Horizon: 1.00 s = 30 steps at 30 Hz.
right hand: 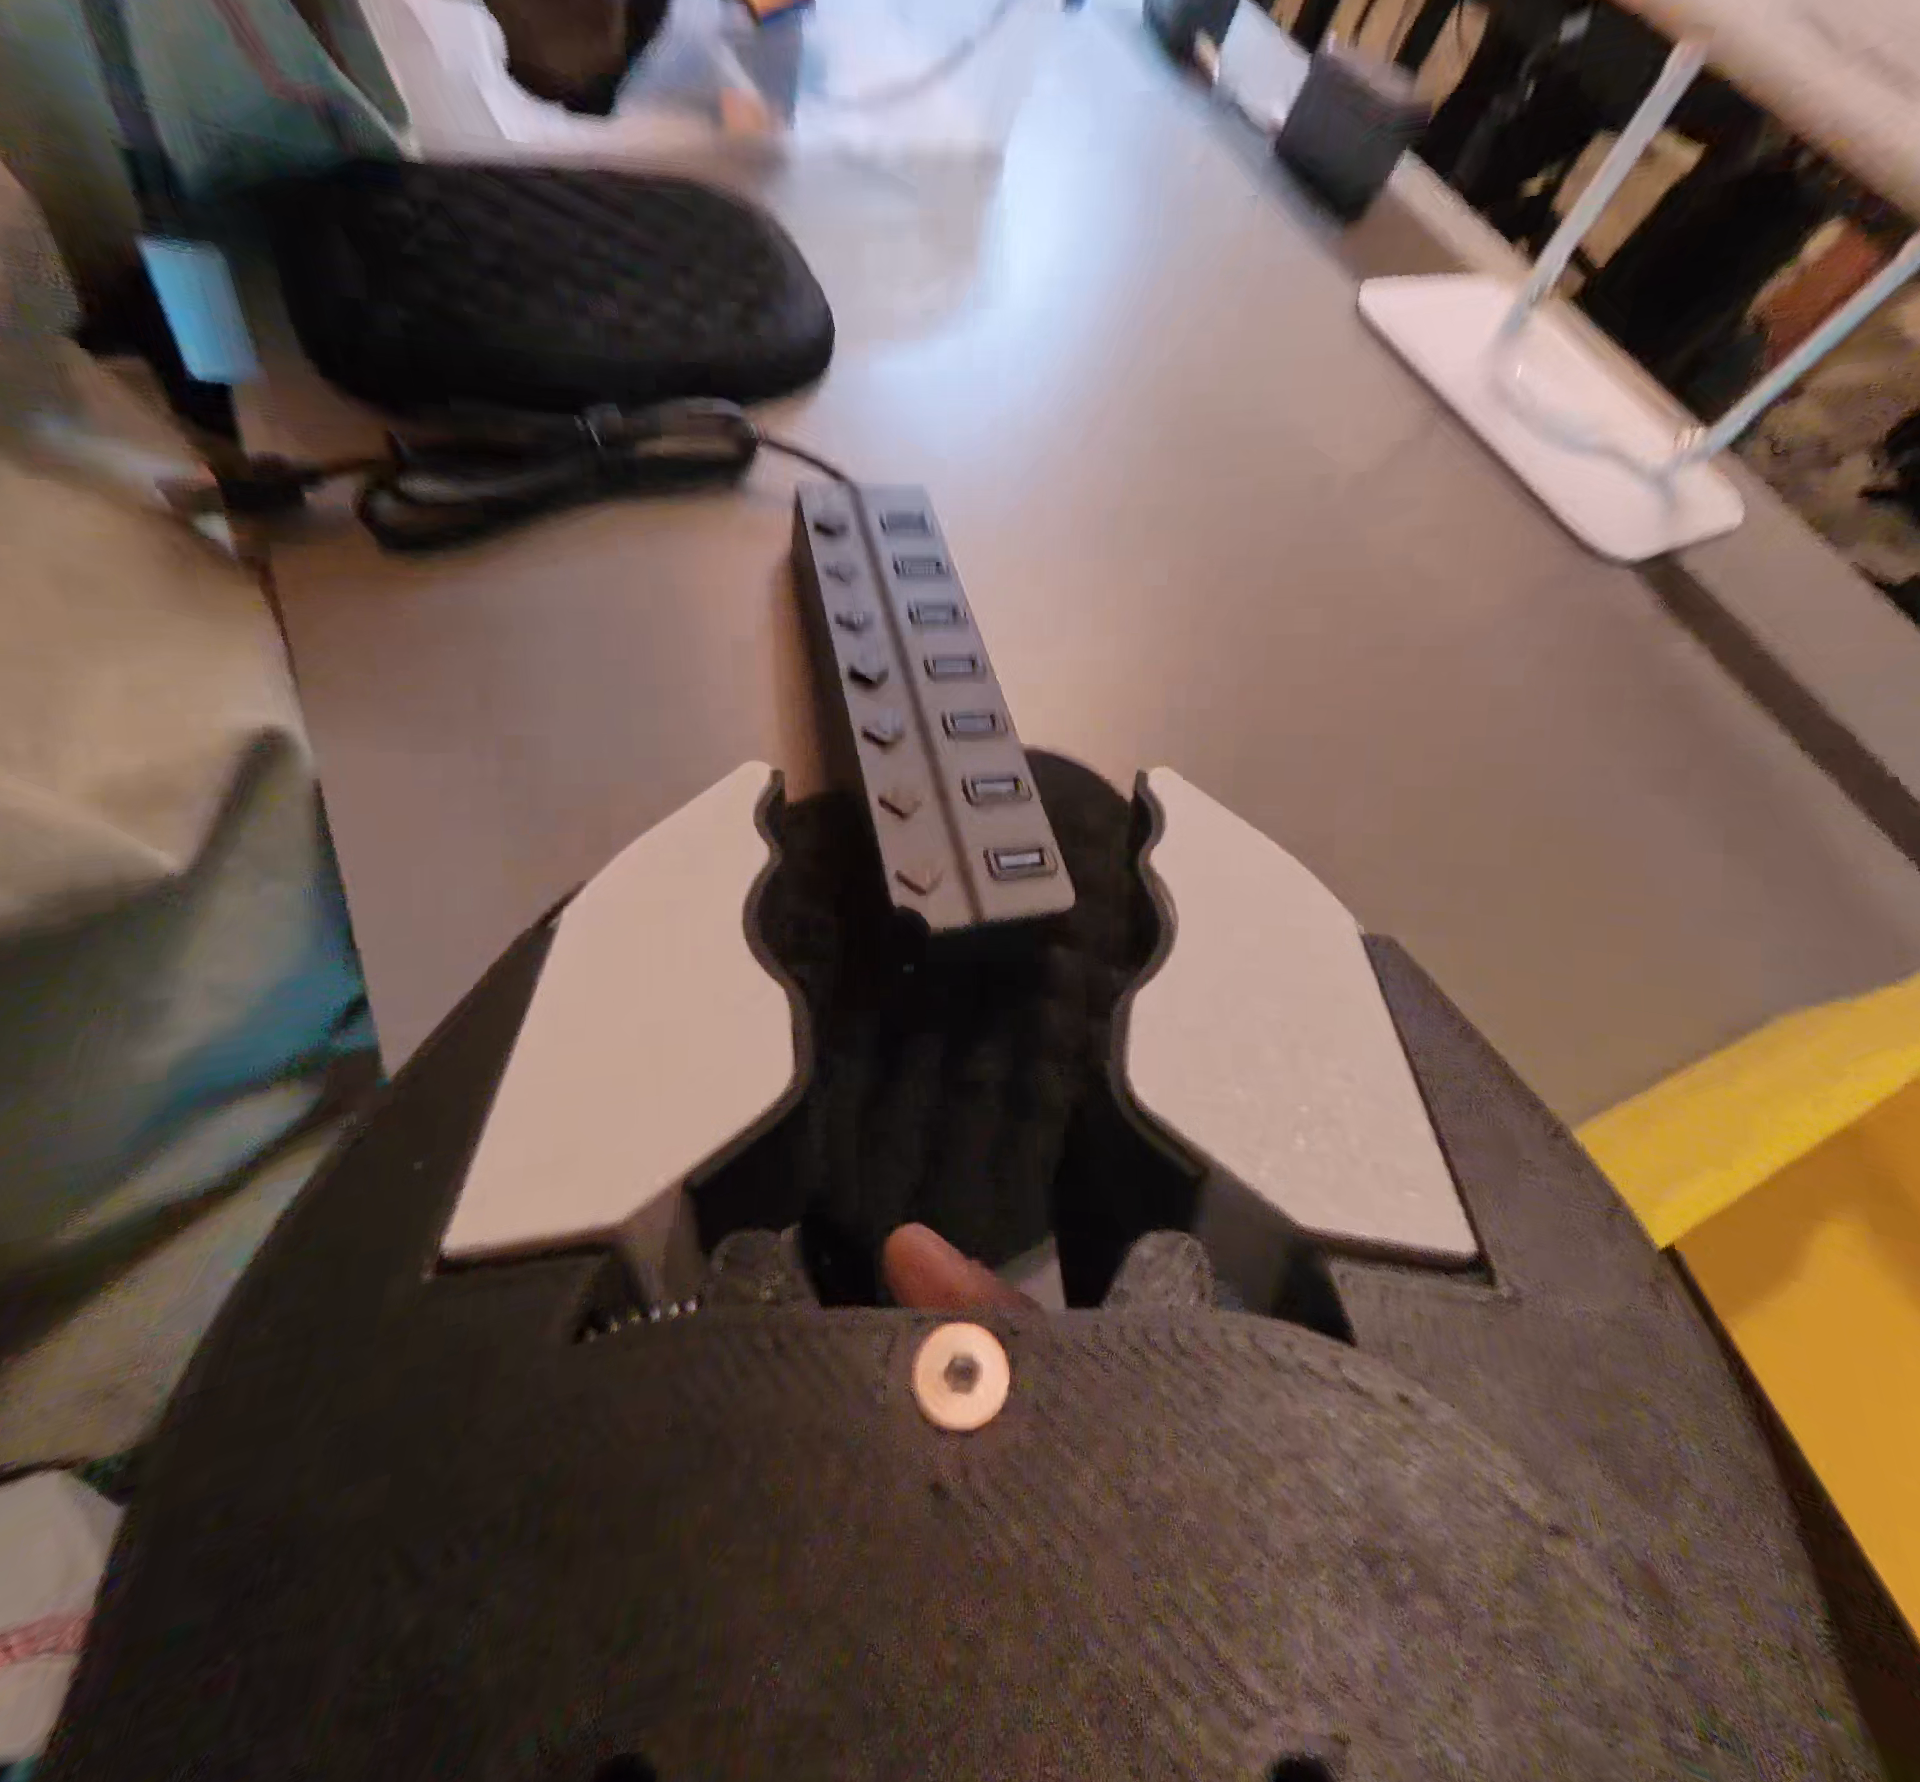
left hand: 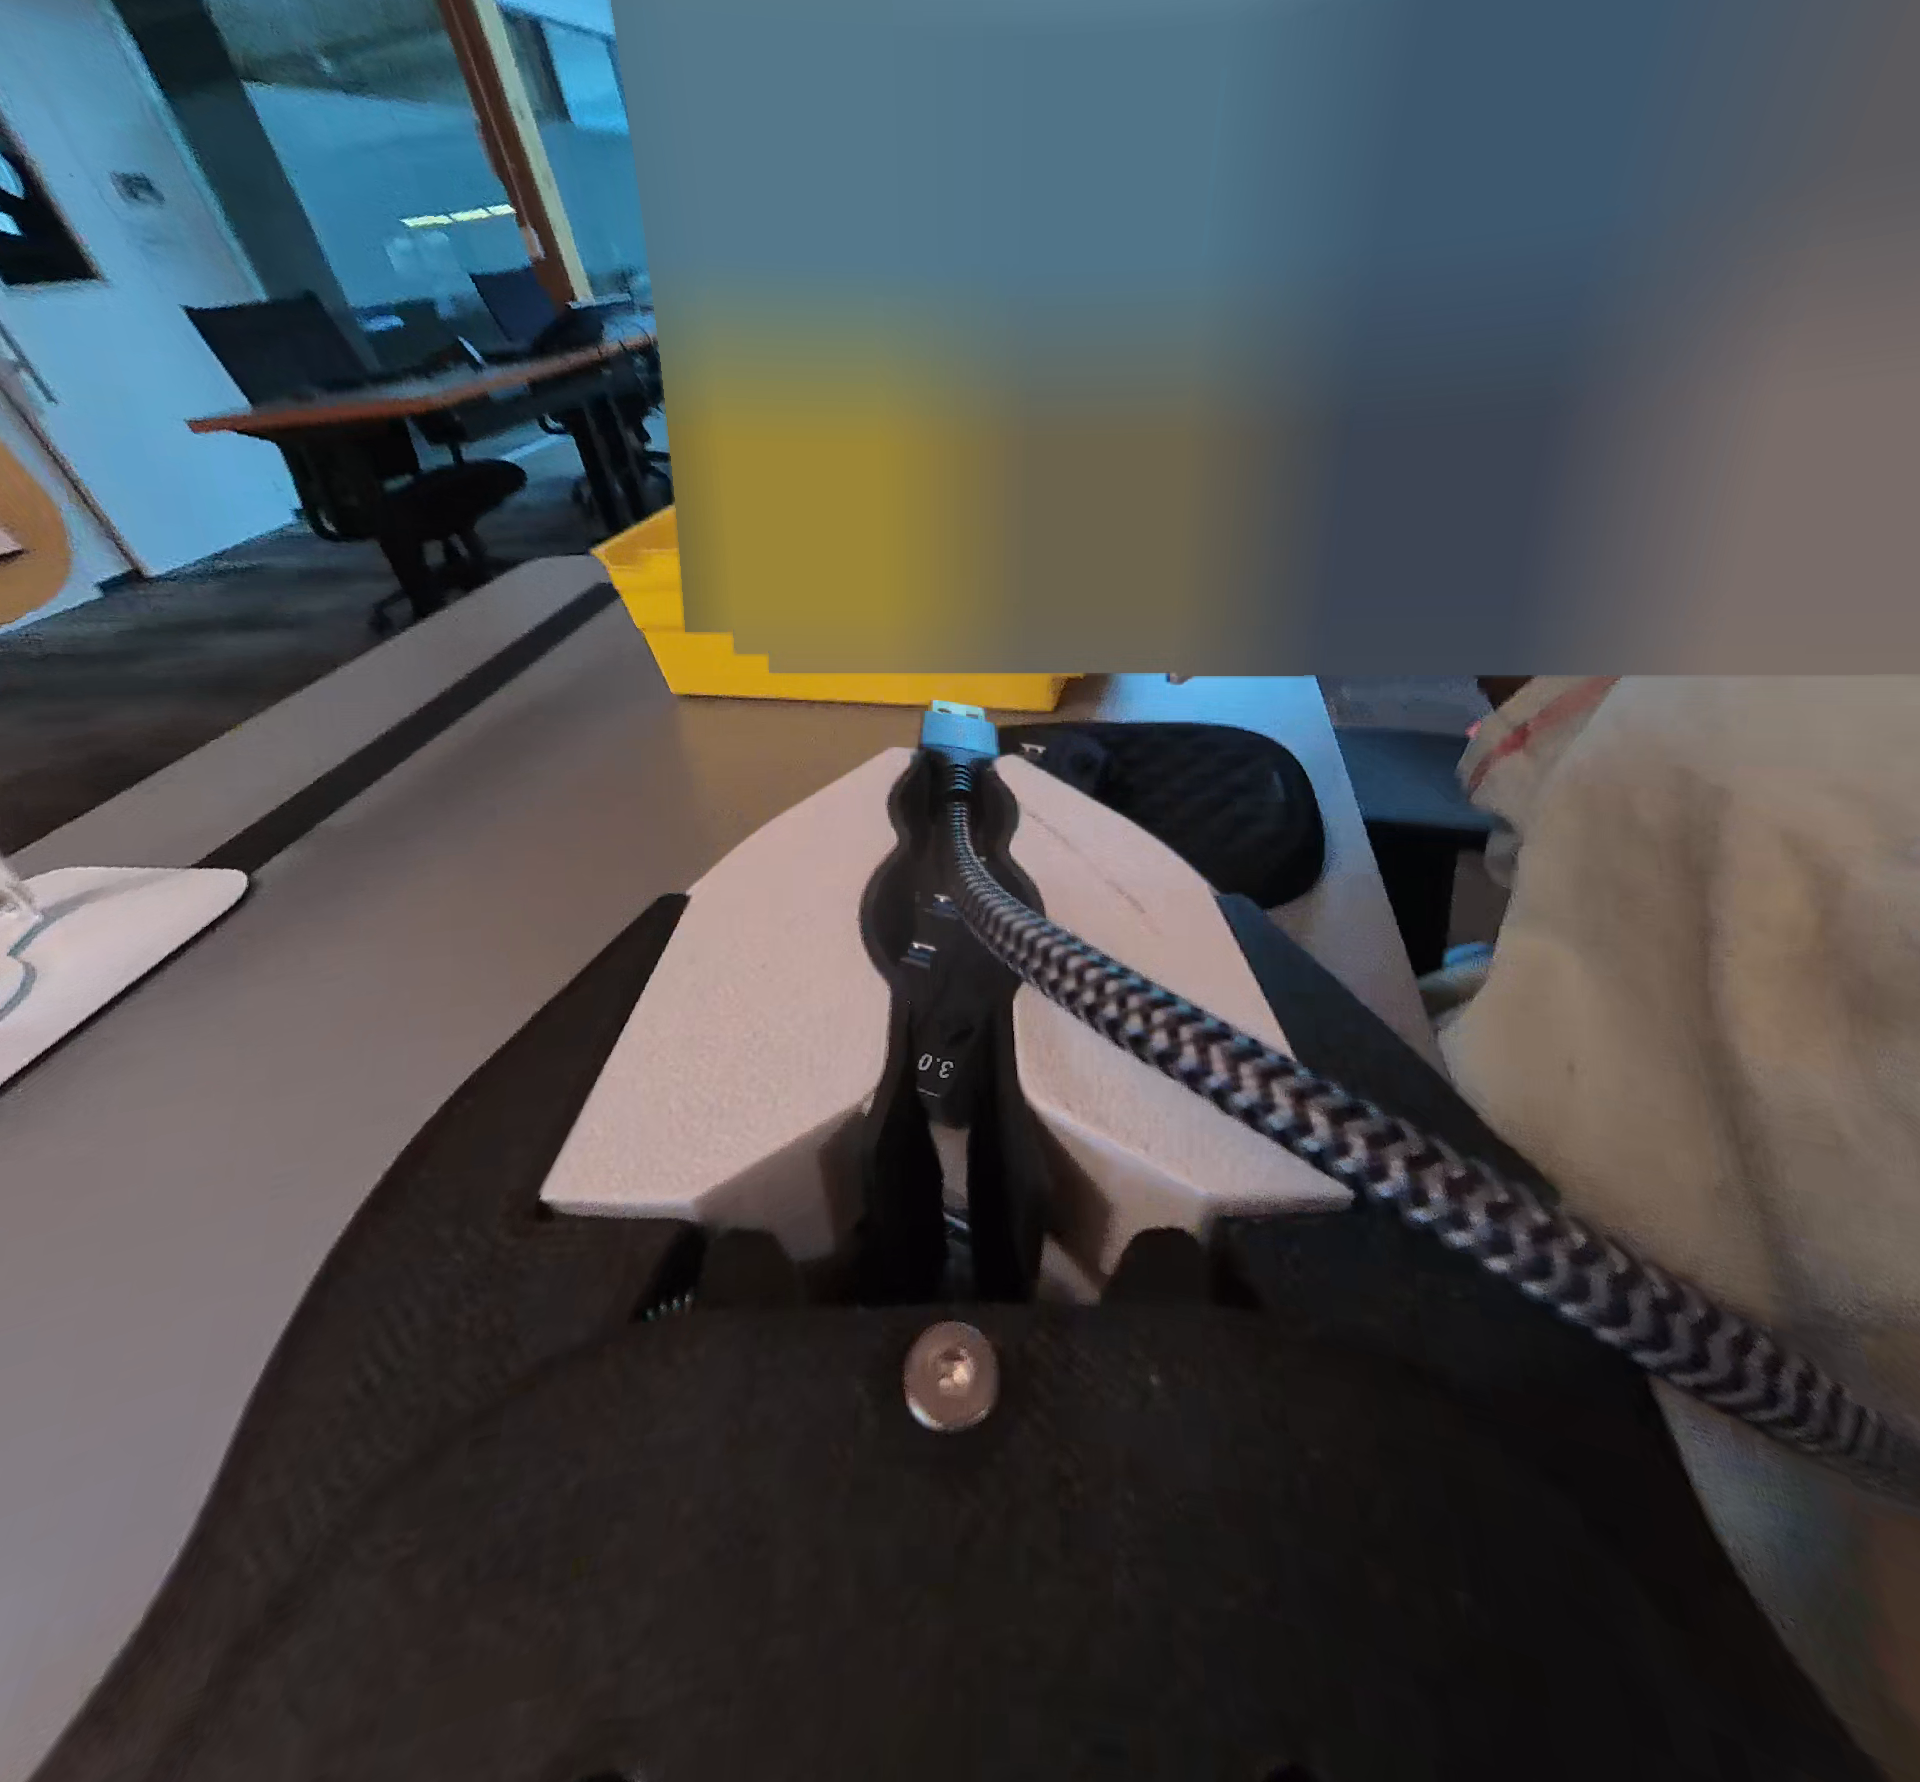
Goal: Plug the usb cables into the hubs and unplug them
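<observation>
My left gripper [left hand: 956, 761] is shut on a black-and-white braided USB cable [left hand: 1247, 1078]. Its grey-blue plug [left hand: 958, 730] sticks out just past the fingertips, and the cable trails back to the lower right. A black hub part [left hand: 935, 1046] shows through the gap under the fingers. My right gripper [right hand: 956, 782] is open above the grey table [right hand: 1299, 693]. A long black USB hub [right hand: 925, 683] with several empty ports and buttons lies on the table, its near end between the fingers without touching them.
A black quilted pouch [right hand: 540, 288] and the hub's coiled black lead [right hand: 561, 475] lie at the far left. A white stand base [right hand: 1548, 402] is at the right, and a yellow bin [right hand: 1818, 1213] at the near right. A person's cream garment [left hand: 1714, 1005] is beside the left gripper. Left tips to right tips: about 20 cm. About 15 cm separates my left fingertips from the hub's coiled black lead [right hand: 561, 475].
</observation>
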### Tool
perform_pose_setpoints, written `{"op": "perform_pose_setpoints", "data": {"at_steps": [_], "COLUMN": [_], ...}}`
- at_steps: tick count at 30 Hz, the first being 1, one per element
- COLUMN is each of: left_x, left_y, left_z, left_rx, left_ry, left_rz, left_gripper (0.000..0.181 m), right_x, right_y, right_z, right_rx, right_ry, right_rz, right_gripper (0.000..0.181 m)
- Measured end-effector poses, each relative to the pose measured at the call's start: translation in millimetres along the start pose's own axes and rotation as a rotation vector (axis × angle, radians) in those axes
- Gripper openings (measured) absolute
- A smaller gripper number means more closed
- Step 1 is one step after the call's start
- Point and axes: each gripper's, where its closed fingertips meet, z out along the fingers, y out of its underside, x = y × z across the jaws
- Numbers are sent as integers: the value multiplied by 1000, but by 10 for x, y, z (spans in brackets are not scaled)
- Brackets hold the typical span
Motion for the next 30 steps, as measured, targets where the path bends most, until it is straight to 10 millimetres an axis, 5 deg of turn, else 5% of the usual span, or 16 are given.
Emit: {"op": "perform_pose_setpoints", "data": {"at_steps": [5, 9, 18, 20, 24, 30], "left_x": [7, 31, 25, 23, 101, 238], "left_y": [11, -23, -128, -64, 79, -96], "left_z": [161, 230, 241, 281, 431, 555], "left_rx": [-44, -14, 104, 54, -127, -151], "left_ry": [54, 85, 140, 139, 147, 209], "left_rz": [29, 11, -151, -137, -12, 37], "left_gripper": [9, 9, 10, 10, 9, 10], "right_x": [33, -7, 10, 23, -4, -86], "right_y": [273, 633, 569, 481, -50, -488], "right_z": [146, 256, 444, 437, 296, 229], "right_rx": [-113, -270, -72, -28, 134, 97], "right_ry": [-13, -39, -102, -89, -81, -84], "right_rz": [99, 143, 82, 24, -45, -183], "right_gripper": [57, 72, 54, 54, 53, 53]}}
